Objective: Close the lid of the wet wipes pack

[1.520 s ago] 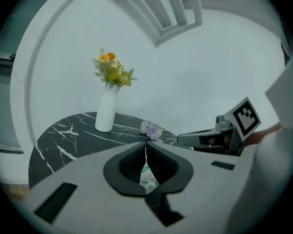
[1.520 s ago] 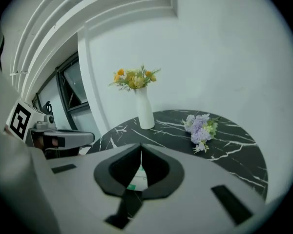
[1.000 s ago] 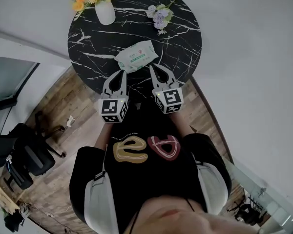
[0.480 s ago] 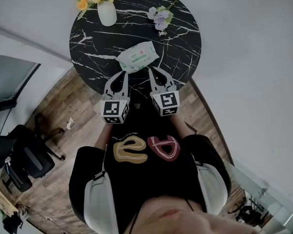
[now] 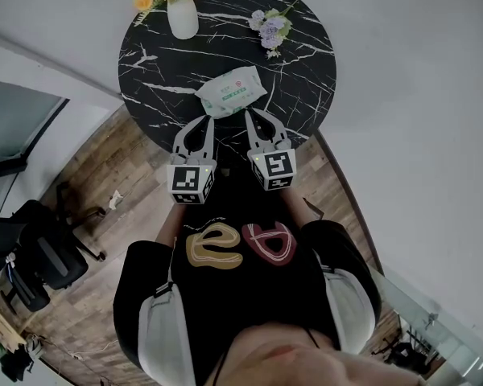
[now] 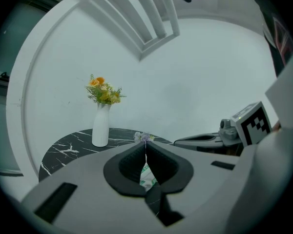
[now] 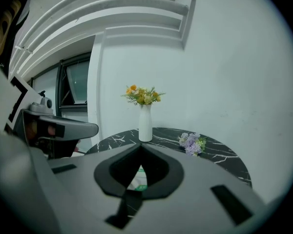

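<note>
The wet wipes pack (image 5: 230, 92), white with green print, lies flat near the front of the round black marble table (image 5: 306, 79). Whether its lid is up I cannot tell from here. My left gripper (image 5: 208, 119) hovers just short of the pack's near left corner, its jaws meeting at the tips. My right gripper (image 5: 252, 113) hovers beside it, near the pack's right corner, also shut and empty. In the left gripper view the shut tips (image 6: 145, 143) frame a sliver of the pack (image 6: 146, 175). The right gripper view shows the same pack (image 7: 138, 180) under its own tips (image 7: 139, 145).
A white vase of orange and yellow flowers (image 5: 182, 13) stands at the table's far left. A small bunch of purple flowers (image 5: 271, 29) lies at the far right. Wooden floor and a black office chair (image 5: 40, 256) are to the left, below the table.
Both grippers stay shut just short of the pack. The right one has straightened slightly, and the head view has shifted a little.
</note>
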A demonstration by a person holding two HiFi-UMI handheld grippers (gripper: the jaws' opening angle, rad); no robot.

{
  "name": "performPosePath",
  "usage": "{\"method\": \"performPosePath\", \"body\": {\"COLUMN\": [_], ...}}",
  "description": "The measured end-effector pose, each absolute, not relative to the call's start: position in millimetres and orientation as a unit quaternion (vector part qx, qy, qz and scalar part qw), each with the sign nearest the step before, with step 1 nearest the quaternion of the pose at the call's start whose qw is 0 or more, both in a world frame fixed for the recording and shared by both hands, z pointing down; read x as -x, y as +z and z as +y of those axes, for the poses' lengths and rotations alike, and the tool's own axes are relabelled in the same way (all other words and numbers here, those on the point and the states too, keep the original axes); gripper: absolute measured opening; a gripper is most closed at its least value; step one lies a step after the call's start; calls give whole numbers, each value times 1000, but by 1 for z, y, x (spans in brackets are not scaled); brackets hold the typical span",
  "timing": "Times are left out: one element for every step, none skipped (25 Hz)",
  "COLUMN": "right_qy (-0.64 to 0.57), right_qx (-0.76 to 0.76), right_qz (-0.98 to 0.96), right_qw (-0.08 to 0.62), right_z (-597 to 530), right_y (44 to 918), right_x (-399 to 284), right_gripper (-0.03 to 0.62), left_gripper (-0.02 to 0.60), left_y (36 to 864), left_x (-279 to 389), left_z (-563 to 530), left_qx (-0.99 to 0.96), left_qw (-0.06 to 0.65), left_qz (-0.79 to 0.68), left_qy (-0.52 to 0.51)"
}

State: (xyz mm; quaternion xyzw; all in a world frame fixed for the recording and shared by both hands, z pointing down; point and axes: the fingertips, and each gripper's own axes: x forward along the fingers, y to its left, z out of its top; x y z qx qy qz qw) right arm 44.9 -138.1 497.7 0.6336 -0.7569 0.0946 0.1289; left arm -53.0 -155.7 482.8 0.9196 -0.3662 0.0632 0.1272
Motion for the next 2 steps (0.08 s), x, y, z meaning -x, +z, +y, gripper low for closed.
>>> {"method": "performPosePath", "body": {"right_qy": [91, 88], "right_qx": [-634, -635], "right_qz": [-757, -757], "right_qw": [127, 125], "right_z": [-139, -139], "right_y": [497, 496], "right_x": [-44, -43], "right_gripper": [11, 11], "left_gripper": [18, 18], "left_y": [483, 483], "left_x": [53, 54], "left_z": [-156, -155], "left_qx": [-920, -921], "left_qw": [126, 125], "left_qz": [-365, -364], "left_qy": [63, 63]}}
